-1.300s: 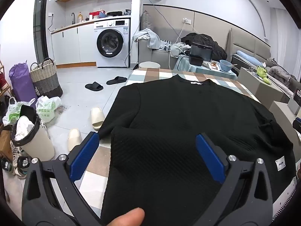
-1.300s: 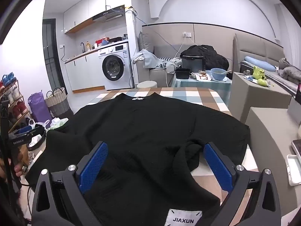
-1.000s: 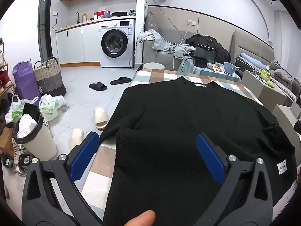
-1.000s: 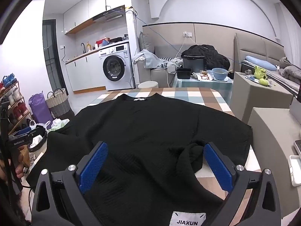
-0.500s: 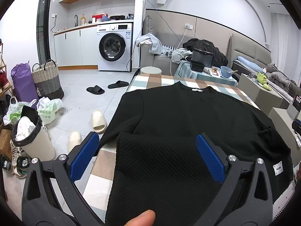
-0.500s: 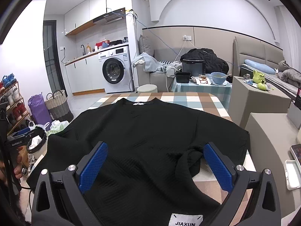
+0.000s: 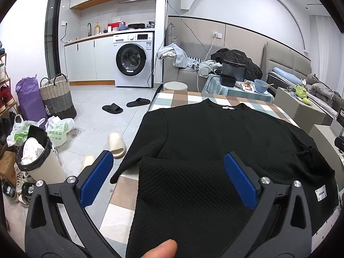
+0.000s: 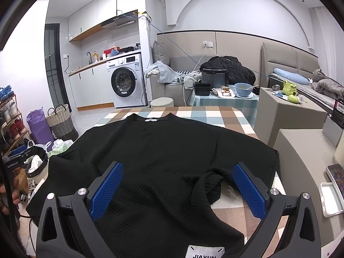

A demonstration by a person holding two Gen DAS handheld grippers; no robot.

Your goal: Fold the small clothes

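Observation:
A black knit sweater [image 7: 215,142] lies spread on the checkered table [image 7: 191,96], collar at the far end. It also shows in the right wrist view [image 8: 163,150]. Its left sleeve is folded in over the body, and its right sleeve [image 8: 211,182] is bunched near the right hem. A white JIAXUN label [image 8: 205,252] sits at the near hem. My left gripper [image 7: 169,176] is open and empty above the near left part. My right gripper [image 8: 177,188] is open and empty above the near hem.
Beyond the table stand a sofa with clothes [image 7: 193,62], a side table with a bowl [image 8: 243,89] and a washing machine [image 7: 133,61]. Slippers [image 7: 117,140], bags and a bin [image 7: 38,161] lie on the floor at left. A phone [image 8: 336,175] lies at right.
Both grippers have risen and tilted up a little, so more of the room shows. The sweater has not moved. Both stay open.

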